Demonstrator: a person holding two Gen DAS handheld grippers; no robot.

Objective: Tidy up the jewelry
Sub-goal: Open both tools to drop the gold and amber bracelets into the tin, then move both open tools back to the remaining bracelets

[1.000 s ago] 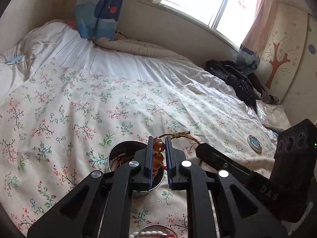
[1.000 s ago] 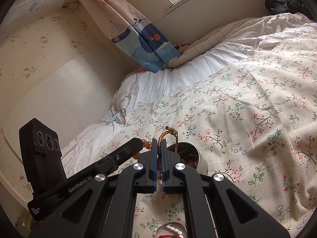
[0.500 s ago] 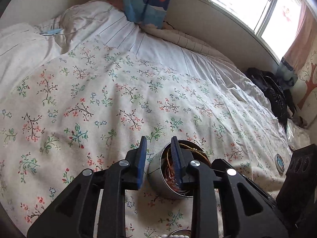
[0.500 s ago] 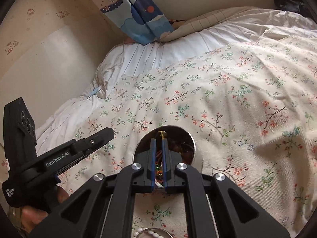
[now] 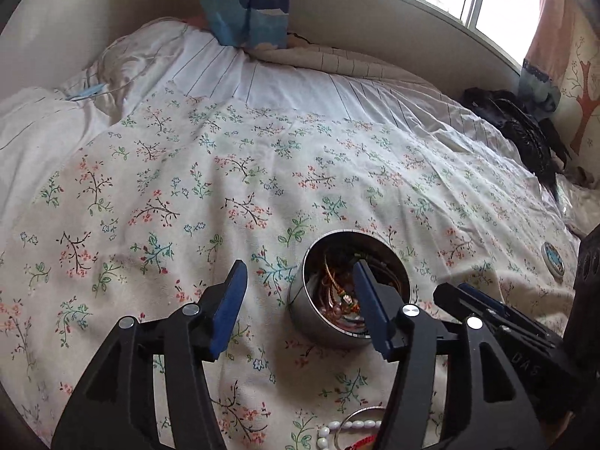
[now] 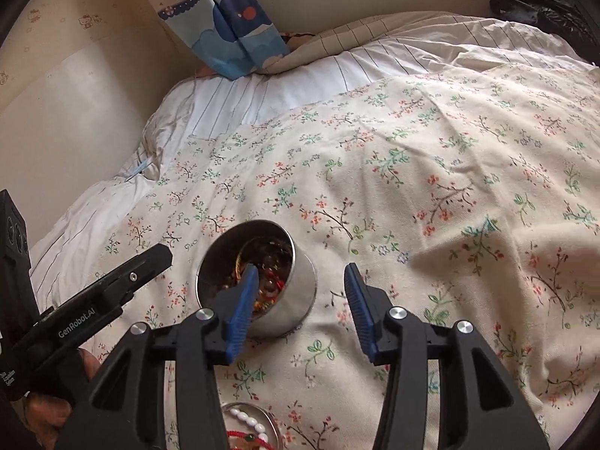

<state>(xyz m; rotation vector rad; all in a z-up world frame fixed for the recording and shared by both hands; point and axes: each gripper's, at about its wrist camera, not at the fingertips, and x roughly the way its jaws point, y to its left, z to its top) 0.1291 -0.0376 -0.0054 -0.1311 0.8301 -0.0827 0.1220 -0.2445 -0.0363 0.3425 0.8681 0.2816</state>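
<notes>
A round metal tin (image 5: 318, 324) stands on the floral bedspread and holds the amber bead bracelet with its orange cord (image 5: 337, 292). It also shows in the right wrist view (image 6: 296, 292), with the beads (image 6: 270, 262) inside. My left gripper (image 5: 300, 303) is open and empty, just above and left of the tin. My right gripper (image 6: 300, 300) is open and empty over the tin's right side. A second tin (image 6: 245, 425) with white beads and a red cord lies near the lower edge, and it shows in the left wrist view (image 5: 356, 429) too.
A small round lid (image 5: 553, 257) lies on the bedspread at the right. Black clothing (image 5: 525, 135) is piled at the far right of the bed. A blue curtain (image 6: 228, 26) hangs at the bed head. The other gripper's body (image 6: 86, 311) is at the left.
Both grippers have opened and let go of the amber bracelet, which now lies in the tin. Both have drawn back a little from the tin.
</notes>
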